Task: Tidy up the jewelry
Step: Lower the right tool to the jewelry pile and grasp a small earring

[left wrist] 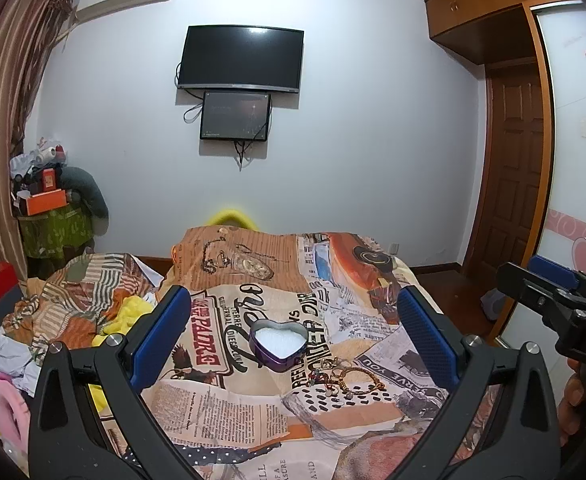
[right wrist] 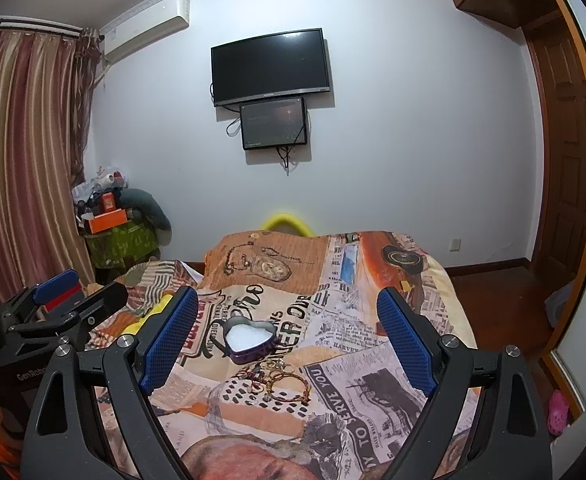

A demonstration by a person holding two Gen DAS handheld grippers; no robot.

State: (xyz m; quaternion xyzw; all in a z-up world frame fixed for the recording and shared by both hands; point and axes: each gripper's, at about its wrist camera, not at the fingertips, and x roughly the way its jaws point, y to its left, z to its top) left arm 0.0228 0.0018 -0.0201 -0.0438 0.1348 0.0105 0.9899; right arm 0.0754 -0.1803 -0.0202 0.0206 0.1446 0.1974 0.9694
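We hold the left gripper (left wrist: 293, 322) and right gripper (right wrist: 289, 320) spread wide, empty, above the bed cover (right wrist: 393, 320). The heart-shaped tin (left wrist: 279, 342) lies between both, tangled bracelets (left wrist: 343, 378) just beside it, with bare cover around.

The tangled jewelry (left wrist: 343, 376) just ahead of the left jaws is too small to sort into pieces (rings? a bracelet?). Right of those jaws, the picture edge cuts off a hand (left wrist: 573, 400).
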